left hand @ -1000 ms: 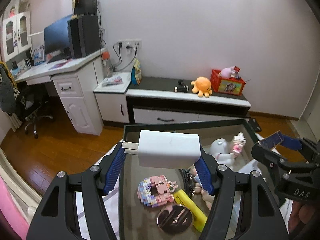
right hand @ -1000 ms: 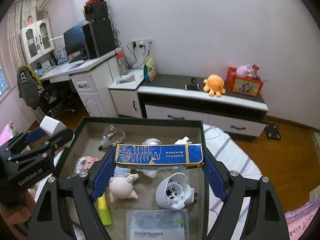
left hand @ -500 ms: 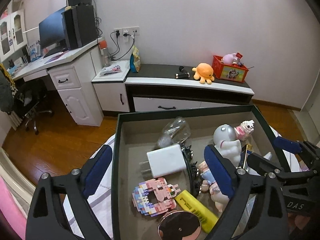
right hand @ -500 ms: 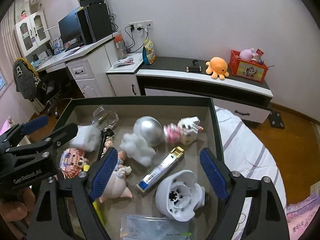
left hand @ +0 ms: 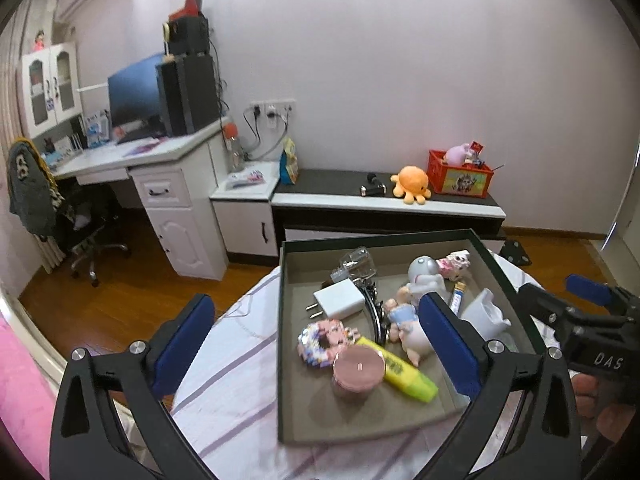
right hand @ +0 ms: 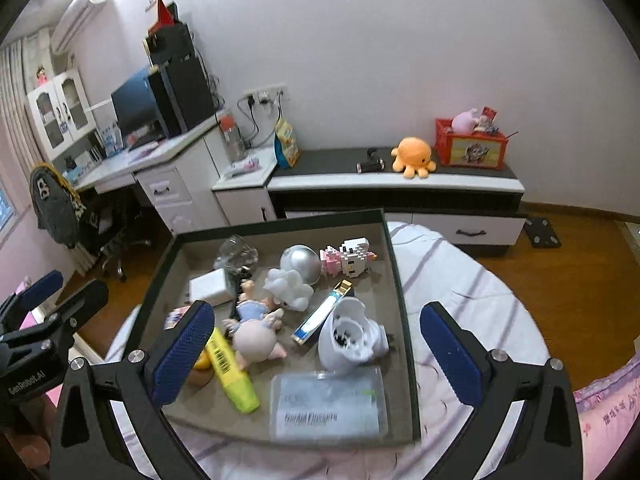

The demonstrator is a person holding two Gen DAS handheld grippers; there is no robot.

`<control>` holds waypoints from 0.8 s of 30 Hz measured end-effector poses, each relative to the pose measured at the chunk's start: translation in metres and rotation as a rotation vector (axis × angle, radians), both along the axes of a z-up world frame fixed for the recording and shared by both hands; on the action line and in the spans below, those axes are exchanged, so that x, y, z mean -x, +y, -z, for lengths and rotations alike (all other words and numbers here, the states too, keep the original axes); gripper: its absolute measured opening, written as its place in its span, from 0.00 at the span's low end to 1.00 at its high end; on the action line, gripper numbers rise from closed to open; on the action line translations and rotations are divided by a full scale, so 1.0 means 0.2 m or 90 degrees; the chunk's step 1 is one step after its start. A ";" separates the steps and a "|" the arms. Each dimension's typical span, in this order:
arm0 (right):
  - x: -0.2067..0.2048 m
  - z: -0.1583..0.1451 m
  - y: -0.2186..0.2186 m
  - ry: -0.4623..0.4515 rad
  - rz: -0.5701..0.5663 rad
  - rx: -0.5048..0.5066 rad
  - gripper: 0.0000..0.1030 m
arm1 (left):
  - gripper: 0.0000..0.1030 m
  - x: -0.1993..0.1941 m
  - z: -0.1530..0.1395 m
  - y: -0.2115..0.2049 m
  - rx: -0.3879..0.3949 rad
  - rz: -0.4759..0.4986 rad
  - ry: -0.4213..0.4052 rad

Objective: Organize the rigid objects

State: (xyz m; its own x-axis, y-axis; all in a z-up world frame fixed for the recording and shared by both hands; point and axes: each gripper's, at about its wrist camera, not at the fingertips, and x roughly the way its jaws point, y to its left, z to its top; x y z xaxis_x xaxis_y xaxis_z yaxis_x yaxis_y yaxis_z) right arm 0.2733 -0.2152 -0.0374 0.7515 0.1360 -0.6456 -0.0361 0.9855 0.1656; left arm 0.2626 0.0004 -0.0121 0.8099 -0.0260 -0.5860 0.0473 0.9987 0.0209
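A dark shallow tray [left hand: 286,360] [right hand: 404,304] lies on a striped bedsheet and holds several small objects. The white charger [left hand: 340,303] [right hand: 210,285] lies near its left side. The blue-and-gold box [right hand: 320,314] lies in the middle beside a white round device [right hand: 350,338]. A yellow highlighter [left hand: 396,368] [right hand: 232,366], a pink round tin [left hand: 358,370], a block toy [left hand: 320,338], a pig doll [right hand: 256,340] and a silver-headed figure [right hand: 300,262] lie there too. My left gripper [left hand: 316,346] and right gripper [right hand: 316,354] are both open and empty, raised above the tray.
A plastic floss packet [right hand: 328,406] lies at the tray's near edge. Beyond the bed stand a low black-and-white cabinet [left hand: 384,204] with an orange octopus plush [left hand: 412,182] and red crate [left hand: 460,176], a white desk [left hand: 160,160] and a chair [left hand: 80,224].
Both grippers opened: the left let the white charger drop into the tray, the right let go of the blue-and-gold box. Both then pulled back and up from the tray.
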 end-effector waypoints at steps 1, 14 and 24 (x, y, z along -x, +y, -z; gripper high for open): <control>0.05 -0.02 0.00 -0.007 0.009 0.001 1.00 | 1.00 0.05 -0.02 0.01 -0.007 -0.008 -0.006; 0.80 -0.26 0.02 -0.104 0.012 0.007 1.00 | 1.00 0.74 -0.22 0.01 -0.019 -0.019 -0.078; 1.18 -0.24 0.08 -0.118 0.015 0.032 1.00 | 1.00 1.11 -0.25 0.03 0.001 -0.027 -0.089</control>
State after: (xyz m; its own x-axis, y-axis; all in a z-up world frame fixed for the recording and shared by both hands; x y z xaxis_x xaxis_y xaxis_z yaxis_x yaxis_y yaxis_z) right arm 0.0366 -0.2002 0.0104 0.8610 0.0877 -0.5009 -0.0381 0.9934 0.1084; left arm 0.0413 0.0068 0.0388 0.8843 0.0087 -0.4668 0.0019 0.9997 0.0224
